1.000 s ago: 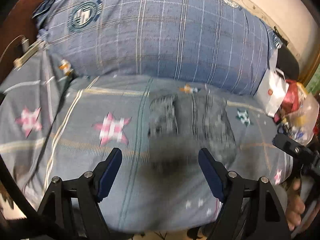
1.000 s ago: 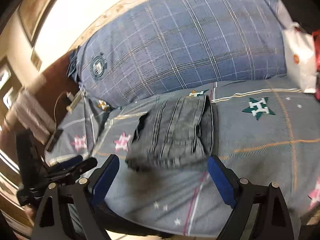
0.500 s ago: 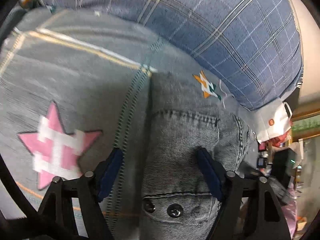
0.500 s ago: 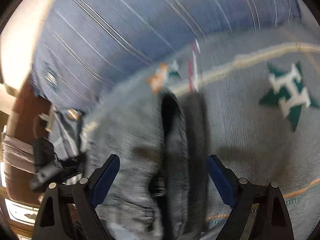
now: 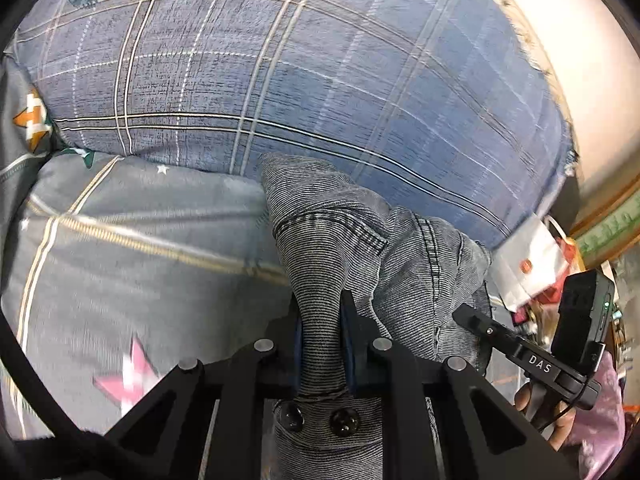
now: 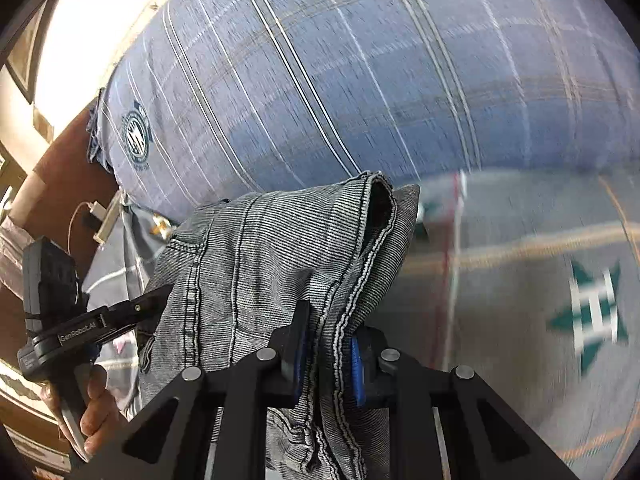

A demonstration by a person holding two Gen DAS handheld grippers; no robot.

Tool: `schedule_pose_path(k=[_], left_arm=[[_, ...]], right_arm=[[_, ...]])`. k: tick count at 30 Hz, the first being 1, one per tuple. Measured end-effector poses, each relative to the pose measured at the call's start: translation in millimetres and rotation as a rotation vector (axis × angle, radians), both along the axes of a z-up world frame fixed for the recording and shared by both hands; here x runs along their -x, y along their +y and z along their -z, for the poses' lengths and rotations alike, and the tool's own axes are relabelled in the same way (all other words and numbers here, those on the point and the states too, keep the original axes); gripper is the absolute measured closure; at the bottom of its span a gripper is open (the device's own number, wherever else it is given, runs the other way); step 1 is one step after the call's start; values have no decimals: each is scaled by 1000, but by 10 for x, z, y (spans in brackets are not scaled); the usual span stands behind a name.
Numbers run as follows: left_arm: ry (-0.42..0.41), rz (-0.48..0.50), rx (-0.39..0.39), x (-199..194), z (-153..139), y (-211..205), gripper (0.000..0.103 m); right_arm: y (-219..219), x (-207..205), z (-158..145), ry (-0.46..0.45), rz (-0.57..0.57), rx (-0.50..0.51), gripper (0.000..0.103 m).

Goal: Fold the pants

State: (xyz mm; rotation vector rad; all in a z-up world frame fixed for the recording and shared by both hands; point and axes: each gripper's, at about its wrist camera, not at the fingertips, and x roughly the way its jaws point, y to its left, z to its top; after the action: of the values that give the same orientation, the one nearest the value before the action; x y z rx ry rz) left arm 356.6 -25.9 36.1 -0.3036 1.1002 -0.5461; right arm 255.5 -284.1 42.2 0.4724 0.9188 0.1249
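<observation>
The folded grey denim pants hang bunched between both grippers, lifted off the bed. My left gripper is shut on the waistband edge, just above two metal buttons. In the right wrist view the pants drape to the left, and my right gripper is shut on the stitched hem layers. The other hand-held gripper shows at the right edge of the left wrist view and at the left edge of the right wrist view.
A large blue plaid pillow fills the back, also in the right wrist view. The grey bed sheet with star patches lies below. A white paper bag and clutter sit at the right. A charger and cable lie at the left.
Both grippers were open above the folded pants lying on the bed. They came down, closed on its near edges and lifted it.
</observation>
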Motion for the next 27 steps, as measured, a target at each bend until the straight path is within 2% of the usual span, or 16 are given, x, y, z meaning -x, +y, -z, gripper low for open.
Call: schedule_pose_path(k=[2, 3, 5, 6, 7, 8, 9, 10, 12, 14, 15, 17, 19, 21, 24, 27], left_arm=[[50, -16, -8, -170, 239, 48, 86], [80, -35, -41, -245, 457, 27, 84], [124, -73, -122, -260, 711, -16, 72], [138, -93, -130, -258, 778, -15, 65], [136, -101, -122, -251, 749, -4, 64], [137, -90, -126, -247, 696, -6, 63], [134, -71, -127, -216, 599, 1, 57], [117, -61, -114, -161, 497, 29, 45], [62, -71, -90, 37, 275, 141, 33], [16, -71, -112, 283, 124, 217, 32], [5, -72, -125, 410, 98, 248, 32], [9, -74, -101, 627, 145, 331, 32], [47, -72, -51, 763, 256, 351, 32], [83, -38, -6, 762, 323, 296, 32], [49, -15, -47, 756, 371, 157, 32], [25, -5, -109, 776, 424, 73, 32]], right_arm=[[-32, -245, 101, 12, -10, 2, 84], [-54, -376, 230, 31, -10, -5, 84], [-72, -527, 518, 82, -10, -18, 82], [-86, -568, 734, 125, 17, -34, 73], [-103, -591, 855, 154, 44, -49, 66], [-125, -614, 895, 160, 59, -67, 65], [-132, -635, 858, 165, 46, -59, 61], [-143, -630, 771, 167, 35, -40, 61], [-189, -531, 578, 133, 42, -34, 59], [-208, -283, 303, 58, 34, -5, 41], [-187, -174, 204, 32, 33, 7, 24], [-179, 64, 59, -15, 25, -6, 24], [-134, 275, 40, -50, -4, -133, 24], [-33, 329, 193, -25, -40, -230, 26], [120, 252, 350, 24, -75, -225, 41], [62, 142, 550, 86, -25, -213, 50]])
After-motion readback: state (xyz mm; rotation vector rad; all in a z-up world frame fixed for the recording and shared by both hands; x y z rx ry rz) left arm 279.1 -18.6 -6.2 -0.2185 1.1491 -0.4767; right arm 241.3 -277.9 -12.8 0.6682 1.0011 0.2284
